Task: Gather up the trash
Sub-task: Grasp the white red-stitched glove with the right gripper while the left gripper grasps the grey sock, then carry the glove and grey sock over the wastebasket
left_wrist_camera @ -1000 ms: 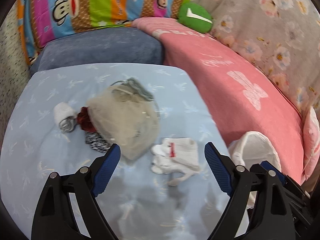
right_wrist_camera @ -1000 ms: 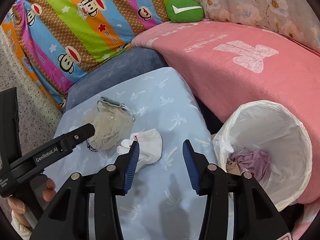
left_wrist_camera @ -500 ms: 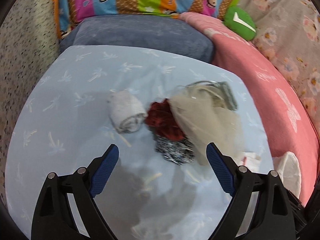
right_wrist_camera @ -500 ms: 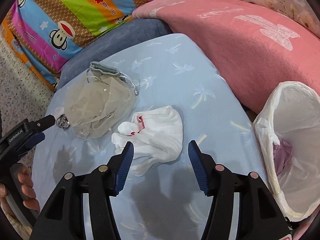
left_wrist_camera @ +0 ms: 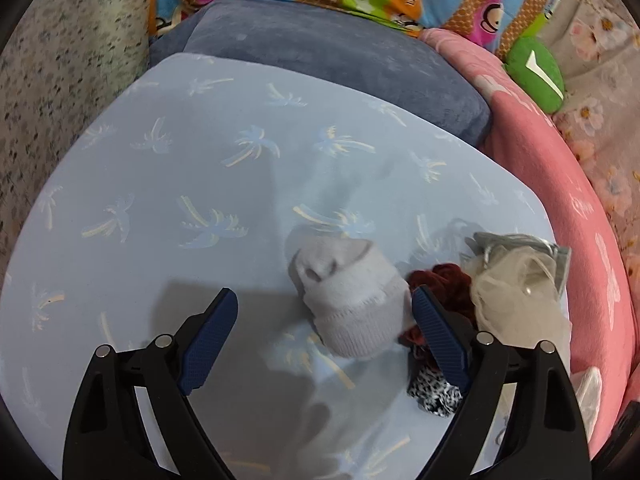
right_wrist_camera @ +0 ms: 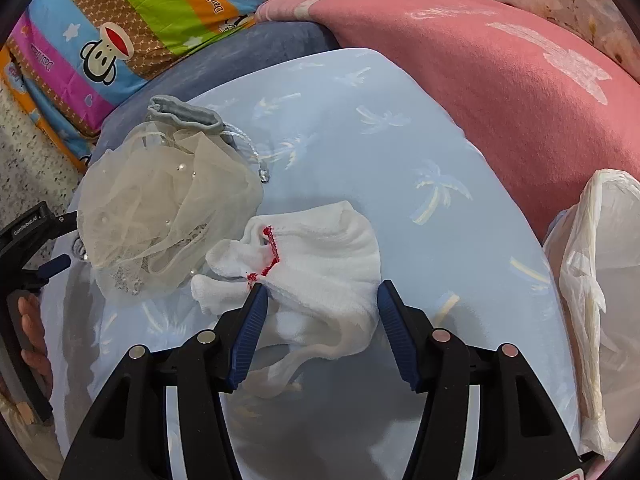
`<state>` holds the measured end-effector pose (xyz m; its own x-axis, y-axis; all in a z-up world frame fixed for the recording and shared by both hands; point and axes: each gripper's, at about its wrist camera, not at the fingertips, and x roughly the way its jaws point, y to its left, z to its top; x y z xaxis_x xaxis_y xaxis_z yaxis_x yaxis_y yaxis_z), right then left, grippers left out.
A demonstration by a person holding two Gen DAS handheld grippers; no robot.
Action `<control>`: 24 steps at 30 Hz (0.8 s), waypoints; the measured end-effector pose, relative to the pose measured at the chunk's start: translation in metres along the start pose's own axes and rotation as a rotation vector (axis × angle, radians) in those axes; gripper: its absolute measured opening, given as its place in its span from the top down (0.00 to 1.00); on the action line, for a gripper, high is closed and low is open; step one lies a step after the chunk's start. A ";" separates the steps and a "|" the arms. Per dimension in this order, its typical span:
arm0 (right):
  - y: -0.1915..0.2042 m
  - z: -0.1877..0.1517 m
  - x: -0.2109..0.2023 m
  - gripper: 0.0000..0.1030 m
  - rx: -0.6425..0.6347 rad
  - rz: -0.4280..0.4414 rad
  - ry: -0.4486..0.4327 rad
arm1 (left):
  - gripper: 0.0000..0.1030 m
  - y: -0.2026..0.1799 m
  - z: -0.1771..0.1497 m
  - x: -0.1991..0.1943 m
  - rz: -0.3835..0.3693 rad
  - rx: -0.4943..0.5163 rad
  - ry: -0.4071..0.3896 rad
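Observation:
On a light blue palm-print sheet (left_wrist_camera: 200, 184), my left gripper (left_wrist_camera: 324, 308) is open, its fingers either side of a rolled grey-white sock (left_wrist_camera: 352, 304). Right of the sock lie a dark red scrunchie (left_wrist_camera: 448, 280), a black-and-white speckled scrunchie (left_wrist_camera: 432, 392) and a beige mesh pouch (left_wrist_camera: 516, 292). My right gripper (right_wrist_camera: 318, 304) is open over a white cloth with red stitching (right_wrist_camera: 320, 256), its fingers straddling the cloth's near edge. The mesh pouch (right_wrist_camera: 160, 208) lies left of the cloth. A white-lined trash bin (right_wrist_camera: 592, 280) stands at the right edge.
A pink blanket (right_wrist_camera: 500, 64) borders the sheet on the right. A blue-grey cushion (left_wrist_camera: 320, 52) and a striped monkey-print pillow (right_wrist_camera: 120, 28) lie behind. A green plush (left_wrist_camera: 534, 72) sits at the back right. A speckled wall (left_wrist_camera: 60, 60) is at the left.
My left gripper has swung left and closed in on the rolled sock, which now sits between its fingers. My right gripper has moved down onto the white cloth.

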<state>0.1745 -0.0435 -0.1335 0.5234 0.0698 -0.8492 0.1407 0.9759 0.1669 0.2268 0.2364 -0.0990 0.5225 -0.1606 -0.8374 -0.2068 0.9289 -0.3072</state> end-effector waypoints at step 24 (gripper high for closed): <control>0.029 -0.003 -0.065 0.87 -0.034 0.081 -0.087 | 0.72 -0.031 -0.015 -0.064 -0.162 0.026 -0.073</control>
<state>0.1420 -0.0197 -0.0748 0.6030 0.1316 -0.7868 0.0674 0.9744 0.2146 0.1875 0.2126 -0.0428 0.6065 -0.2850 -0.7423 -0.0942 0.9012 -0.4230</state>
